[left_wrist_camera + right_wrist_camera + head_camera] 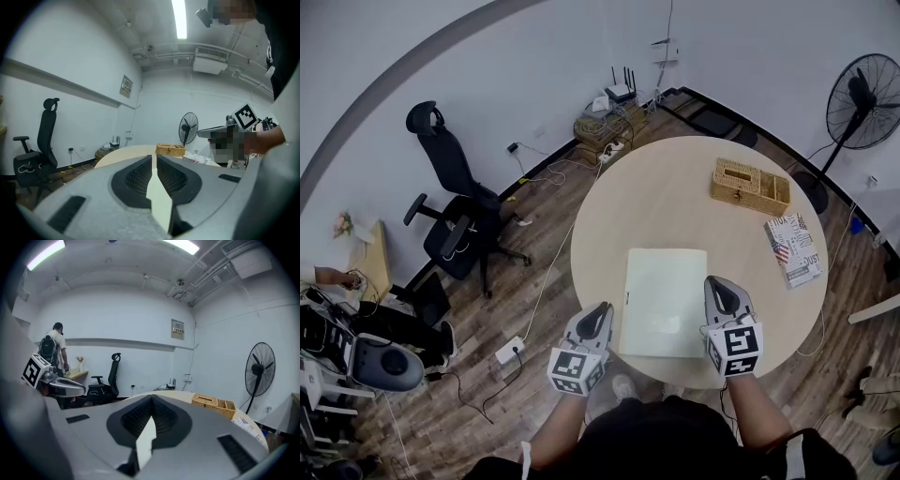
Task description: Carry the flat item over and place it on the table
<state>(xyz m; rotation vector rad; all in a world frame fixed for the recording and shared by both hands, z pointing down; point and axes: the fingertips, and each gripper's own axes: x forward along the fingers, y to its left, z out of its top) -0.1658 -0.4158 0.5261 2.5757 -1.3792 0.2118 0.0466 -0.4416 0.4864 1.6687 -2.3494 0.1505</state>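
The flat item (664,300), a pale white rectangular slab, lies flat on the round beige table (675,178) near its front edge. My left gripper (598,311) hovers just off the slab's left edge, apart from it. In its own view, the left gripper (154,157) has its jaws drawn together to a thin slit with nothing between them. My right gripper (719,284) hangs over the table beside the slab's right edge. The right gripper (151,399) has its pads meeting, and they hold nothing.
A wicker box (750,185) stands at the table's far right and a magazine (793,248) lies near the right rim. An office chair (455,202) is on the left and a standing fan (862,101) at the back right. Cables run along the floor by the wall. A person stands at a desk in the right gripper view.
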